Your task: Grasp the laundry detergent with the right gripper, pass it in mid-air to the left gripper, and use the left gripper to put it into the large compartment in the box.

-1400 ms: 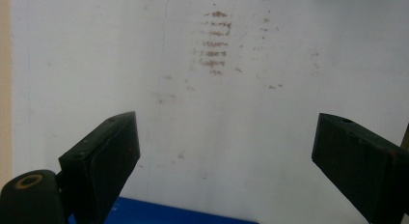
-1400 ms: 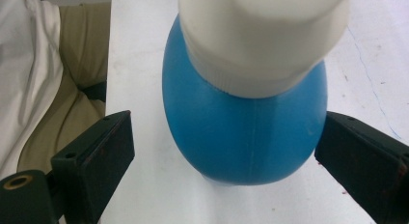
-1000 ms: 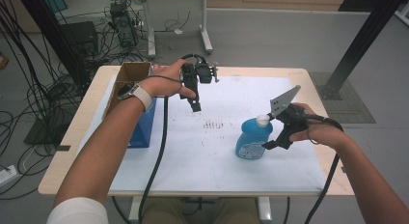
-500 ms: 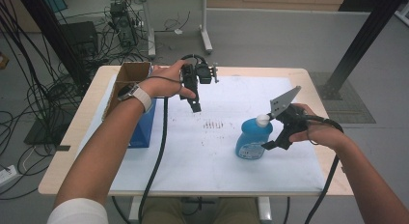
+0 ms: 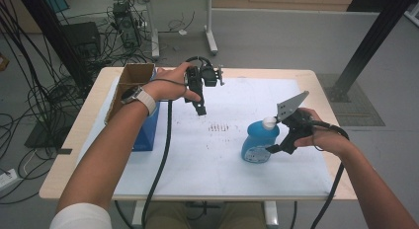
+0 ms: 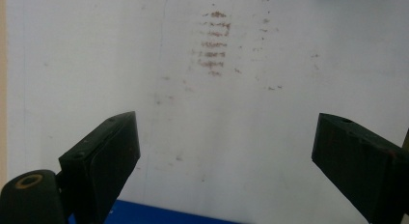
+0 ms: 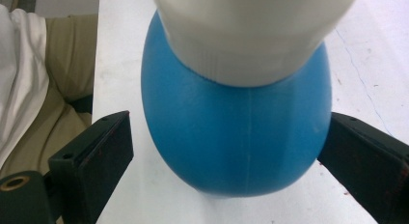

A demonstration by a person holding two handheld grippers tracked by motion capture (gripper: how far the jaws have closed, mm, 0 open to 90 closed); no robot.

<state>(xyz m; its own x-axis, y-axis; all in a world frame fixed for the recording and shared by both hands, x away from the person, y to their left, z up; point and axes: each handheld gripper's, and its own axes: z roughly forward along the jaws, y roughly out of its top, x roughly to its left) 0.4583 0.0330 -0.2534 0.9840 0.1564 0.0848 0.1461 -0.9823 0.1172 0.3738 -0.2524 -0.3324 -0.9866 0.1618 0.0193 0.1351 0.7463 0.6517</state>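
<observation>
A: Why was the blue bottle [image 5: 259, 142] stood upright near the desk's [image 5: 316, 86] right edge?

B: So it could be straddled by the right gripper [image 5: 274, 149]. In the right gripper view a small gap was seen on the left; contact on the right could not be told.

A: And its long axis?

B: It was judged vertical, white cap [image 7: 251, 31] up.

A: The left gripper [image 5: 201, 110]?

B: Held wide open and empty above the stained white sheet [image 6: 212, 55], seemingly kept clear.

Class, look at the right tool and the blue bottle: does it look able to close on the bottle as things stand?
Probably yes. The right tool already straddles the blue bottle, jaws open, with a small gap at the left jaw and nothing between them.
</observation>
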